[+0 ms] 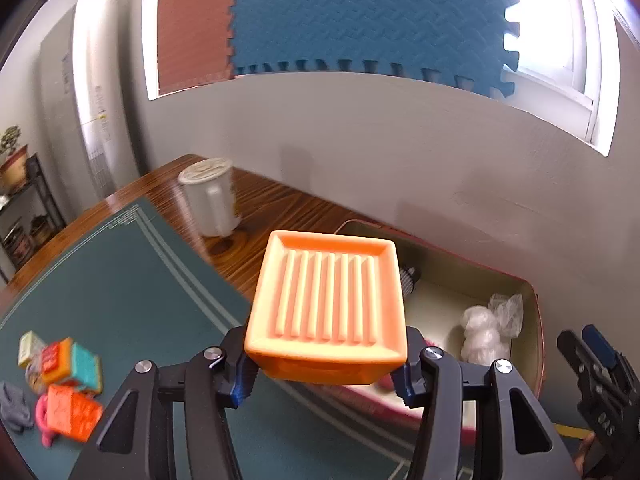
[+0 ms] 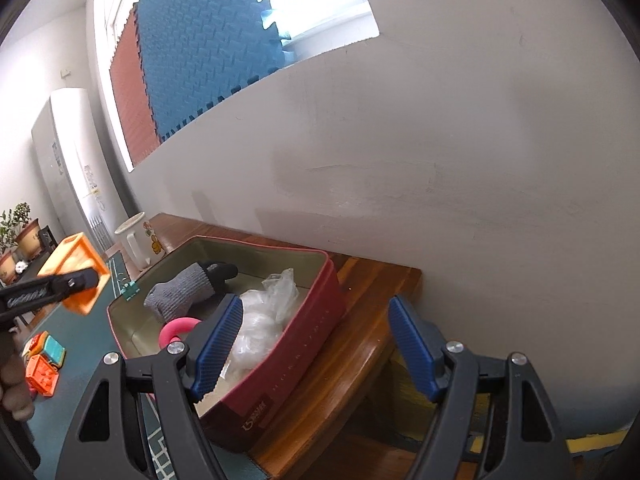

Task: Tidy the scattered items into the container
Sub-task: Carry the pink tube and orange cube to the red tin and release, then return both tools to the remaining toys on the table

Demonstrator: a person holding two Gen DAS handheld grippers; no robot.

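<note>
An orange ridged soap dish [image 1: 326, 304] is clamped by its near end in my left gripper [image 1: 324, 376], held in the air by the near left rim of the red box [image 1: 536, 312]. The right wrist view shows the same dish [image 2: 76, 276] at the far left, left of the box [image 2: 312, 312]. Inside the box lie a grey sock [image 2: 188, 288], a crumpled clear plastic bag [image 2: 260, 320] and a pink ring [image 2: 176, 330]. My right gripper [image 2: 316, 350] is open and empty over the box's near right corner; it shows at the right edge [image 1: 596, 376] of the left wrist view.
On the green mat [image 1: 120, 280] lie small orange and teal blocks [image 1: 68, 372], a pink piece and a grey cloth [image 1: 14, 406]. A white mug [image 1: 210, 196] stands on the wooden table by the wall. The table's right edge [image 2: 380, 360] runs beside the box.
</note>
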